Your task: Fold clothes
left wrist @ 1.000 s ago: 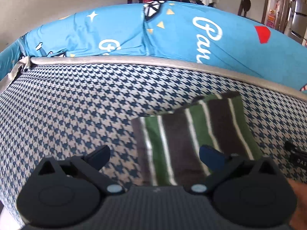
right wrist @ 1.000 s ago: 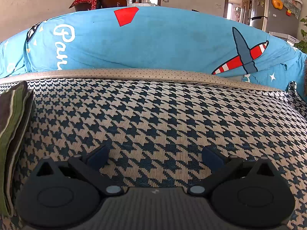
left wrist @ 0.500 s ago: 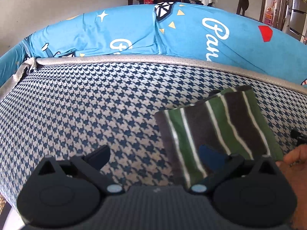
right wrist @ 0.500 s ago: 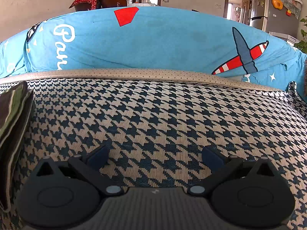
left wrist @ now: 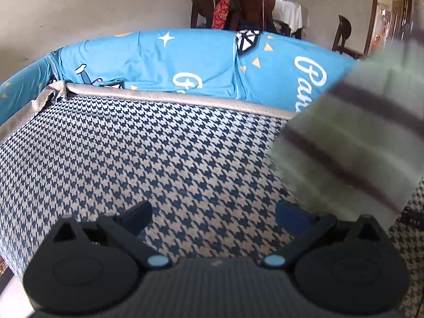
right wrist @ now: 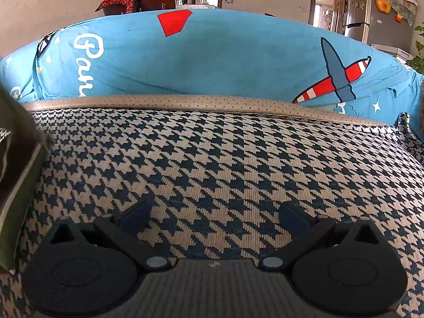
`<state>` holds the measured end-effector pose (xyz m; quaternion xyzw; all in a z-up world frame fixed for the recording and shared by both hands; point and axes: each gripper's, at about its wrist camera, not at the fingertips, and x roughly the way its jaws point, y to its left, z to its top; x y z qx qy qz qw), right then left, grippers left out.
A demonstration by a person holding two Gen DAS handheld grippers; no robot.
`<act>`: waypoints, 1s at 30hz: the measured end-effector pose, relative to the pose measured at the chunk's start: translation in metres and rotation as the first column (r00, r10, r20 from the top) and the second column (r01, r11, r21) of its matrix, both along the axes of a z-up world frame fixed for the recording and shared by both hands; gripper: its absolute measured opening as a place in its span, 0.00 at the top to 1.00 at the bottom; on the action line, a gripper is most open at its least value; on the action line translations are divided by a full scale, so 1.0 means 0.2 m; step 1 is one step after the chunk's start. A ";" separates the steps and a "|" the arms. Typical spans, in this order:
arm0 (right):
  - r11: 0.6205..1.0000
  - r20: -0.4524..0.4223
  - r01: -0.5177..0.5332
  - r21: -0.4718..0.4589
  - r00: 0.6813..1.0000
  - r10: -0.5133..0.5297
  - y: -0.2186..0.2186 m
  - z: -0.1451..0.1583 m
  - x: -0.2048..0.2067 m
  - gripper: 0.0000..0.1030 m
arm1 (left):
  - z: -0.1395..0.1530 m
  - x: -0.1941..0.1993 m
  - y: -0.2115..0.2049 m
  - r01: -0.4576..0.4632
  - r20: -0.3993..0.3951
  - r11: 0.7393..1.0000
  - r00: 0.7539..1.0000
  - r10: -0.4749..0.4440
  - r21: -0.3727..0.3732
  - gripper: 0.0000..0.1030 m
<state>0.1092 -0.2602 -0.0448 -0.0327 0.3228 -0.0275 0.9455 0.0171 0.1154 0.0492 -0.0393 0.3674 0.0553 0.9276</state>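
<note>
Tools (left wrist: pixel 213 212) (right wrist: pixel 213 216) both spread apart, empty, over houndstooth cushion (right wrist: pixel 225 159); striped garment (left wrist: pixel 357 137) blurred.

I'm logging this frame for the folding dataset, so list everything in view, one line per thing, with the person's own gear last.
Striped garment: one, green, dark and white stripes, blurred at the right of the left wrist view; at the left edge of the right wrist view.
Houndstooth cushion: one, navy and cream, under both grippers.
Beige piping: one strip, along the cushion's far edge.
Blue printed cover: one, bright blue with white lettering and a red aeroplane, behind the cushion.
Wooden chair: one, dark brown, red cloth draped on it, far back.
Fridge: one, grey, far right.
Left gripper: one, black, open, empty.
Right gripper: one, black, open, empty.
</note>
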 end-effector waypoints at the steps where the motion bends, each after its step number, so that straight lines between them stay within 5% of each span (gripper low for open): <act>1: 1.000 0.000 0.000 0.000 1.000 0.000 0.00 0.00 0.00 0.00 | 0.00 0.00 0.00 -0.001 0.002 1.000 1.000 0.001 0.002 0.00; 30: 1.000 0.003 0.002 0.000 1.000 -0.002 0.00 0.00 0.00 0.00 | 0.04 -0.10 0.00 0.027 0.037 0.999 0.999 -0.028 0.037 0.00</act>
